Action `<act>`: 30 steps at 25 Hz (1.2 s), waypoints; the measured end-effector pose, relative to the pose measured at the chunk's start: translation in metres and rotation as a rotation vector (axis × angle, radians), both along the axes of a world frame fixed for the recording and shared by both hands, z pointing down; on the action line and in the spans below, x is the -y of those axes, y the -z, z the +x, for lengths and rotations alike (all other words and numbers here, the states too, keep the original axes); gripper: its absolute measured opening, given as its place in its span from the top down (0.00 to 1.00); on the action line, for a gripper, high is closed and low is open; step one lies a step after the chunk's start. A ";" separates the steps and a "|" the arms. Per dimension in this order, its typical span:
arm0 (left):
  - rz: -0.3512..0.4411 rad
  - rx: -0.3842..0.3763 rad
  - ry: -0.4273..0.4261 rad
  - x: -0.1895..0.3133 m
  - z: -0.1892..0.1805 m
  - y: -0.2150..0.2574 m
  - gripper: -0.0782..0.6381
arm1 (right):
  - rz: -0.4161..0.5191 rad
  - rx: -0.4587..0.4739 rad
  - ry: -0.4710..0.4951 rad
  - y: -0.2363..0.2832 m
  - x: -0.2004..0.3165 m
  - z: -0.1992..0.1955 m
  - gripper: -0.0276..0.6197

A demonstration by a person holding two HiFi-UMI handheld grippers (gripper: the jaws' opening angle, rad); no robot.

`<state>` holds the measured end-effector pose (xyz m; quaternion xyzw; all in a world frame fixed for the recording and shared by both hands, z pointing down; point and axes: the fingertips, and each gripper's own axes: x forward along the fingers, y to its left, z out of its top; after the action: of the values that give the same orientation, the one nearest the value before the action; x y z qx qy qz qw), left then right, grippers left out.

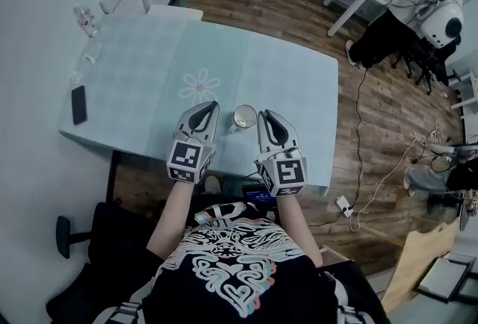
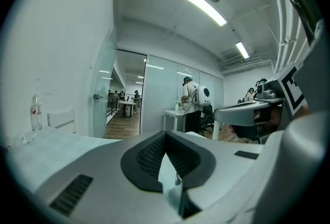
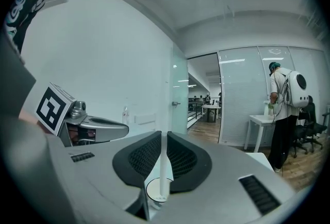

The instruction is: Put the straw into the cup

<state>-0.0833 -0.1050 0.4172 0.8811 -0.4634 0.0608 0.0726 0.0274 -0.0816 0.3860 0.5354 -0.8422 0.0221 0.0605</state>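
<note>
- The right gripper point(image 3: 164, 138) is covering most of the cup point(image 3: 151, 188), letting only a slice of white rim show between its jaws.
- The straw point(image 3: 164, 166) is fading into the pale wall at its upper end.
- In the head view, the straw is proving too thin to pick out.
- A person's legs point(image 1: 433, 179) are being cut off by the right edge.
- The bottle point(image 1: 86, 19) is showing a label too small to read.

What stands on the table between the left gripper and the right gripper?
A white cup stands there, between the tips of the left gripper and the right gripper, which grips the straw; the head view shows it.
</note>
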 end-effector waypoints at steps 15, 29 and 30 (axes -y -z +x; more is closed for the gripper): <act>-0.030 0.033 -0.017 0.013 0.006 -0.014 0.86 | -0.050 0.074 -0.017 -0.013 0.018 0.007 0.88; -0.072 0.023 -0.007 0.016 0.007 -0.032 0.86 | -0.114 0.063 0.016 -0.041 0.019 -0.003 0.88; -0.074 0.025 -0.006 0.015 0.007 -0.033 0.86 | -0.117 0.062 0.019 -0.043 0.019 -0.005 0.88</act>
<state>-0.0768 -0.1201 0.4499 0.8783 -0.4591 0.0892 0.0992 0.0229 -0.1003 0.4288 0.5221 -0.8458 0.0873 0.0660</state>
